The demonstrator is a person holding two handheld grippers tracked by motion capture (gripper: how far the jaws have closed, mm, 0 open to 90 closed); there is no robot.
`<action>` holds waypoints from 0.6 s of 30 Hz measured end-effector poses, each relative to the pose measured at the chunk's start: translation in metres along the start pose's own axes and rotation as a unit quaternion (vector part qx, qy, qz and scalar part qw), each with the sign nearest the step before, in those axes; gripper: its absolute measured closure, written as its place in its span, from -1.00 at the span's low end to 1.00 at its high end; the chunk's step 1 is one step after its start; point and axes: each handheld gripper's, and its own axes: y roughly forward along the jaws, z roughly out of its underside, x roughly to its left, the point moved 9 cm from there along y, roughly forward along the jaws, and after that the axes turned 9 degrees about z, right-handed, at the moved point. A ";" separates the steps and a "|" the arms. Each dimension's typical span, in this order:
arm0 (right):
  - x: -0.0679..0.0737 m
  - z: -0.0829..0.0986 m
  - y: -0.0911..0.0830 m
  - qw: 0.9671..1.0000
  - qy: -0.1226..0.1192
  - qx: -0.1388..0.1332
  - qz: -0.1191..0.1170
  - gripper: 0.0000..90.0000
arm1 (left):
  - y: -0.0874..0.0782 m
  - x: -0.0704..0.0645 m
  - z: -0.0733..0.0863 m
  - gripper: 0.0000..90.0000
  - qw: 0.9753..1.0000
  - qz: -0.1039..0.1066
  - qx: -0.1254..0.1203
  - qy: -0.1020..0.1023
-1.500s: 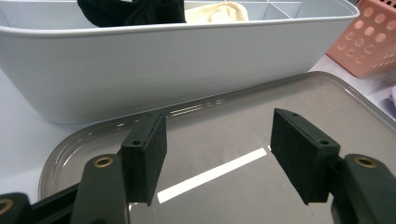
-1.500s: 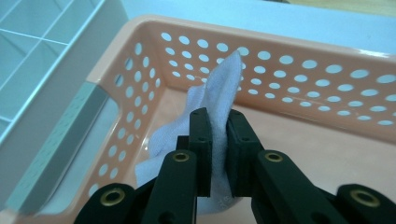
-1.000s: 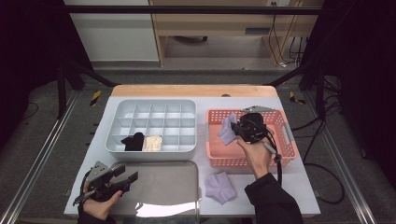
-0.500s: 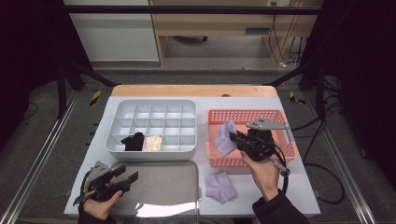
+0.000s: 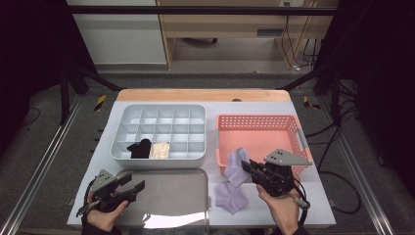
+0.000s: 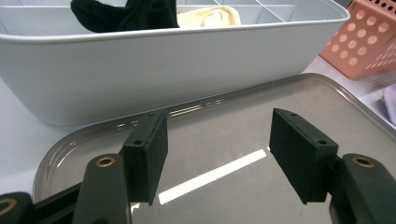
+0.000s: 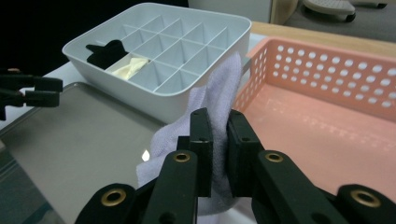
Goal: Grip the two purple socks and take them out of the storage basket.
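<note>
Right gripper (image 5: 248, 167) jaws clamped on soft lilac cloth sock (image 7: 215, 107); left gripper (image 6: 217, 161) jaws spread, empty. Carry high, clear white plastic divided organiser (image 5: 159, 131) rim, lower into free cell.

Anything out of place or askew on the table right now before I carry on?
Nothing damaged or spilled. The one stray item is a lilac sock lying loose on the table, in front of the pink basket rather than in the divided tray. The right gripper grips a second lilac sock.
</note>
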 end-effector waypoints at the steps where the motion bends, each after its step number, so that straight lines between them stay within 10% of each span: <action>1: 0.000 0.006 -0.001 1.000 0.002 0.003 -0.002 0.84 | 0.000 0.000 0.000 -0.19 1.000 0.000 0.000 0.000; 18: -0.029 0.078 -0.007 0.997 0.046 0.058 0.033 0.84 | 0.001 -0.002 0.001 -0.19 1.000 0.003 0.002 0.001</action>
